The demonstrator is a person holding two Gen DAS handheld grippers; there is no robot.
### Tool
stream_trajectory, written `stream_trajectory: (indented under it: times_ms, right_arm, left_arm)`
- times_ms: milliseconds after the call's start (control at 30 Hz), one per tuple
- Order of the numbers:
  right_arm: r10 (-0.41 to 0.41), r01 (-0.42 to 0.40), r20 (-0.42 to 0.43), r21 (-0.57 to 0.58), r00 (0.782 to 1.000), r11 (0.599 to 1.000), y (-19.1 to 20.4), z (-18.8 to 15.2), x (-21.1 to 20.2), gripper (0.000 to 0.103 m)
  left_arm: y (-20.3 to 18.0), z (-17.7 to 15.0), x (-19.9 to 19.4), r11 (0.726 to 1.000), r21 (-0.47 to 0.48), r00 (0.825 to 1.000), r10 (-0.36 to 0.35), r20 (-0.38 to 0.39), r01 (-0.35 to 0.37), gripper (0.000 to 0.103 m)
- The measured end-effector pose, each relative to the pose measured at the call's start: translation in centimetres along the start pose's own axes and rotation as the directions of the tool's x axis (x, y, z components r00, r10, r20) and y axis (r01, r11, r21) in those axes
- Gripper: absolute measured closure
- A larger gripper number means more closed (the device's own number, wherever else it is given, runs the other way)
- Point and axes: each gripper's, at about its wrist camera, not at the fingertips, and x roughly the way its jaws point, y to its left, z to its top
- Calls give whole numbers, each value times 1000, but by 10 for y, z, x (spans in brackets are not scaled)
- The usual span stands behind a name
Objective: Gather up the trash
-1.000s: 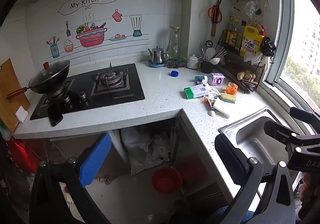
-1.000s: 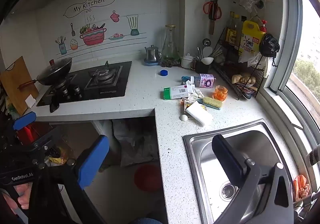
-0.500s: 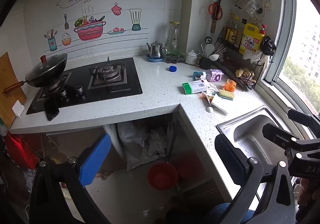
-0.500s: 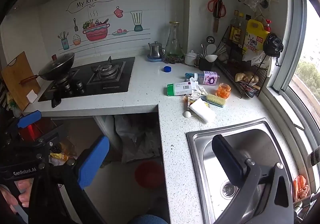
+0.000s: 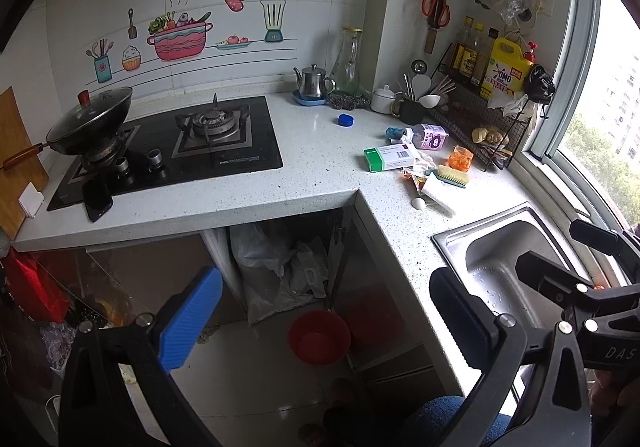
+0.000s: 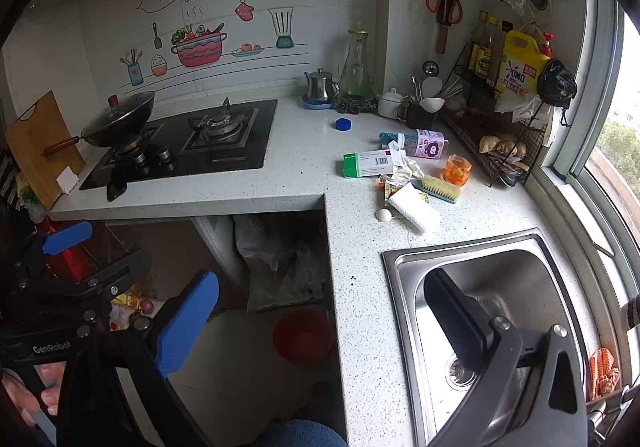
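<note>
Right wrist view is showing the right gripper hanging with jaws spread wide and empty; the left gripper is doing likewise. Trash is lying well ahead on the countertop: a green-and-white carton, likely light and stiff, best pinched across its narrow sides, touching crumpled wrappers, probably soft.

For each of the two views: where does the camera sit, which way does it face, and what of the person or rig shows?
Left wrist: on the left gripper, held low before the counter corner, facing the stove wall; its open fingers show, plus the right gripper at right.
Right wrist: on the right gripper, above the sink, facing the same wall; its open fingers show, the left gripper and a hand at lower left.
Shared: stove, green box, brush, sink, red basin.
</note>
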Motion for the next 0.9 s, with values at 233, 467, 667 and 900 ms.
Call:
stream_trajectory:
  times_ms: [233, 467, 667, 900]
  right_arm:
    - [8, -8, -18, -9, 1000, 1000, 1, 2, 4, 0]
    - [13, -14, -25, -12, 1000, 1000, 3, 2, 5, 0]
    - [8, -8, -39, -13, 999, 1000, 2, 2, 9, 0]
    - [9, -10, -42, -18, 999, 1000, 5, 0, 9, 0]
  left_arm:
    - [3, -4, 3, 1000, -6, 1000, 9, -22, -9, 0]
    - [7, -6, 2, 1000, -11, 999, 4, -39, -4, 0]
    - [8, -7, -1, 1000, -8, 999, 0, -37, 0, 0]
    - [9, -8, -3, 1000, -17, 999, -7, -41, 6, 0]
